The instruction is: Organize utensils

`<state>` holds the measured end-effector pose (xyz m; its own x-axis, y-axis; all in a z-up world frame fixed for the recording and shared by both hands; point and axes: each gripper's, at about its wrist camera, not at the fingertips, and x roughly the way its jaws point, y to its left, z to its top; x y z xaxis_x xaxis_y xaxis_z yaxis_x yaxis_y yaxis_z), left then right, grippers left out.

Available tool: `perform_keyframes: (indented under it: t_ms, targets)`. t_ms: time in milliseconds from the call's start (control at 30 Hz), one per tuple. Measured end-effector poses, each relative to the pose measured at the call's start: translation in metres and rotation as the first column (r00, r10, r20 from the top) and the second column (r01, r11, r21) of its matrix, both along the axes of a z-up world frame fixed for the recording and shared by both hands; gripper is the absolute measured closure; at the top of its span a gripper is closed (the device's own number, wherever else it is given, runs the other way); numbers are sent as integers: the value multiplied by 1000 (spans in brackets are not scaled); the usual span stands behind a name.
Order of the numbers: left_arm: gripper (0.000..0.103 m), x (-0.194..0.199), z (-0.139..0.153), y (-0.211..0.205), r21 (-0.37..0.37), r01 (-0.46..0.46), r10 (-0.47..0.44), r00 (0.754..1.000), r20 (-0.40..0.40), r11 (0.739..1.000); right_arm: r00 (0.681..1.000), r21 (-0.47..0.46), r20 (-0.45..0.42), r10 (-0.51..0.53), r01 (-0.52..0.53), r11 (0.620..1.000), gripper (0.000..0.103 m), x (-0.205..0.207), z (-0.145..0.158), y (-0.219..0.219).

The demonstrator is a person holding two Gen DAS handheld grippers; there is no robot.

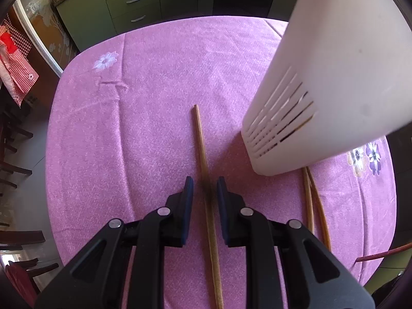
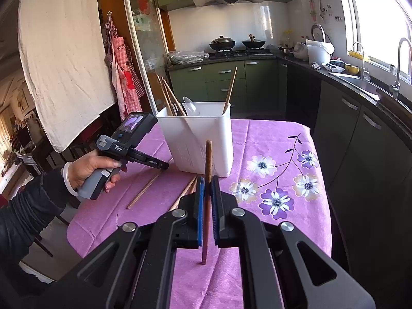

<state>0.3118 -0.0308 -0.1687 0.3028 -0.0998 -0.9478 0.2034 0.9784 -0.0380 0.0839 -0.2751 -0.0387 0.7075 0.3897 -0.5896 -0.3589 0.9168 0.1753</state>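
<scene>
Sorting is partway: several chopsticks stand in the white holder [image 2: 203, 139], while the right tool [image 2: 208, 188] clamps a dark chopstick [image 2: 208, 159] upright, and the left tool [image 1: 204, 189], slightly parted, straddles a loose chopstick [image 1: 199, 134] on the desk [image 1: 154, 103]; two more chopsticks [image 1: 312, 200] await beside the holder.

Soft pink cloth on the table [image 1: 154, 90], smooth white plastic bin [image 2: 203, 139], brown wooden chopsticks [image 1: 203, 159], matt black plastic grippers [image 1: 203, 188]
</scene>
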Motion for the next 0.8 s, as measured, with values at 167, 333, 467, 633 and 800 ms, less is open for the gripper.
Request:
perform_keyframes:
  t_ms: [167, 333, 467, 633, 800]
  targets:
    - [90, 0, -1, -2, 21, -3, 3, 1000, 17, 1000, 1000, 1, -6, -6, 6, 1000, 96, 1, -1, -2]
    - [97, -10, -1, -5, 40, 3, -5, 999, 34, 999, 1000, 1, -8, -4, 4, 1000, 96, 0, -1, -1]
    - [97, -31, 7, 6, 15, 4, -5, 997, 73, 1000, 1000, 1, -7, -2, 2, 1000, 97, -1, 0, -1]
    - [97, -67, 46, 27, -40, 2, 6, 982, 191, 999, 1000, 1, -9, -6, 6, 1000, 97, 0, 0, -3]
    - [97, -115, 96, 38, -75, 36, -10, 946, 325, 997, 1000, -3, -8, -7, 7, 1000, 96, 0, 0, -1]
